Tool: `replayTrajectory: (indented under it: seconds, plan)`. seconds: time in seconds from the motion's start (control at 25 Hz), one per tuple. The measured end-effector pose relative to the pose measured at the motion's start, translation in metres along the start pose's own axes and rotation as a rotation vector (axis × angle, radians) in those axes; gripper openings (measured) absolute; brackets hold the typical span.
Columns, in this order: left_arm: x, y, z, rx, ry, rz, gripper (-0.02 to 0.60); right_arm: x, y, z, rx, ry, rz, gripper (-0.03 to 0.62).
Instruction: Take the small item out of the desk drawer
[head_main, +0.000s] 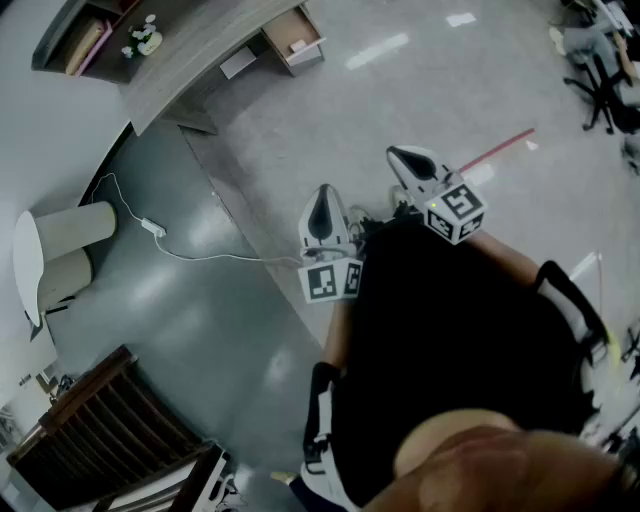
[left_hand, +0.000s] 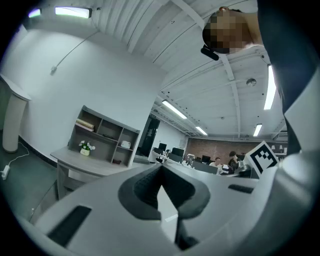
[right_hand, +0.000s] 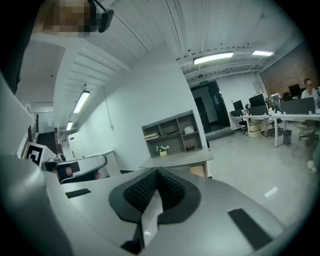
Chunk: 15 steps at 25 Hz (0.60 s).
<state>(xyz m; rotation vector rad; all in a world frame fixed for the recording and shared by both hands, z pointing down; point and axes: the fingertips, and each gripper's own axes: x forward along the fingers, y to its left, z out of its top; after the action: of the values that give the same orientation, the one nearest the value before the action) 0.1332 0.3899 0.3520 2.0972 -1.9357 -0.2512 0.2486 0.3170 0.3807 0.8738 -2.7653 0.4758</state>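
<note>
open desk drawer (head_main: 293, 40) holds small pale item (head_main: 298, 46).

Left claw (head_main: 325, 192), right claw (head_main: 398, 155): closed, empty.

Grey worktop (head_main: 190, 60) by the far wall, curved front edge, one drawer (head_main: 296, 40) pulled open at its end. A cubby shelf (head_main: 85, 40) stands on it, with a potted white flower (head_main: 143, 38) just in front. Pale glossy floor (head_main: 300, 130), with a darker strip along the wall. A white cable (head_main: 200, 255) with a small plug block lies on that strip.
</note>
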Motion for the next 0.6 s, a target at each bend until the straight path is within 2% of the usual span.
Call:
replayTrajectory:
  seconds: [0.36,0.6]
  plan:
    - [-0.006,0.019,0.003,-0.024,-0.018,-0.011,-0.003,0.014,0.011,-0.001,0.01,-0.022,-0.007,0.0]
    - [-0.021,0.047,0.005,-0.03,-0.018,-0.013,-0.003,0.028,0.032,-0.001,0.001,-0.034,-0.031,0.0]
